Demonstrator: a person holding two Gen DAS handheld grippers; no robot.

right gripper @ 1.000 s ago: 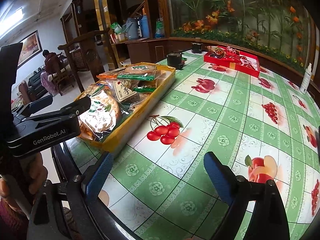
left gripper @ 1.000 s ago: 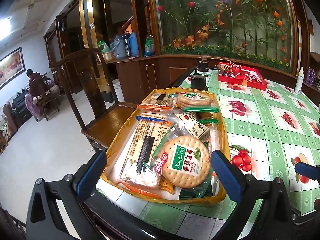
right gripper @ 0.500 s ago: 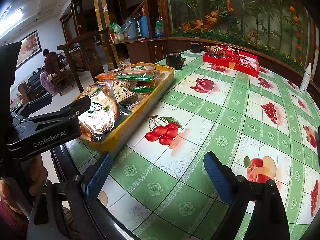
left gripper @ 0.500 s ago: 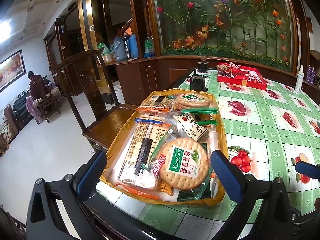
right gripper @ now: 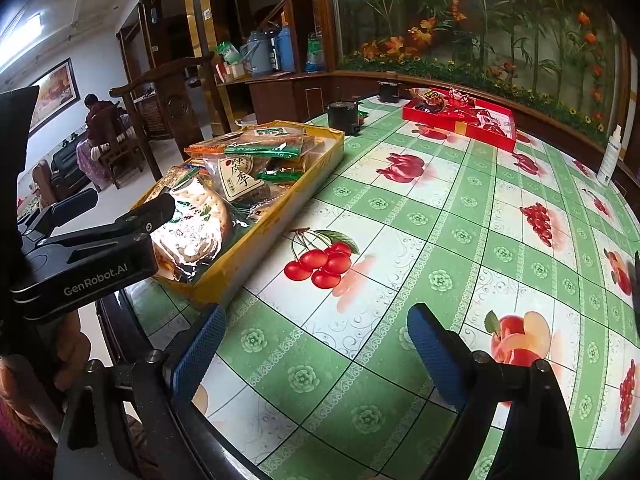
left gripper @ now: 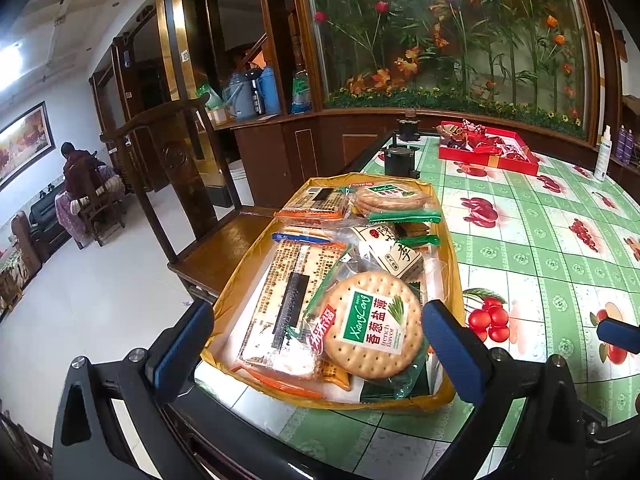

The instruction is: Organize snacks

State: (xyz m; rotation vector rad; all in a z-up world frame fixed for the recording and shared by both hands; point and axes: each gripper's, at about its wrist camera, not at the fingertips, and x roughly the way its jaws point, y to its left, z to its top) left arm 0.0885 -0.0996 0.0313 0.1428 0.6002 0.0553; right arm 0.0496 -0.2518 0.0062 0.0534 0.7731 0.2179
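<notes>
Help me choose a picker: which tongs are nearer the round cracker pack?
Left. The left tongs straddle the round cracker pack, open. The right tongs hang open over bare tablecloth, right of the yellow tray.

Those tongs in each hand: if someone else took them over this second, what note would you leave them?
Left tongs: open, empty, poised at the near end of the yellow tray, framing the round XiangCong cracker pack without touching it.
Right tongs: open, empty, over bare green fruit-print tablecloth.
Snacks: every cracker and biscuit pack lies heaped in the yellow tray at the table's edge. The red box of wrapped sweets sits at the far side.
Done: nothing visibly sorted.
Left: all the organizing; the round cracker pack looks the likeliest first pick.
</notes>
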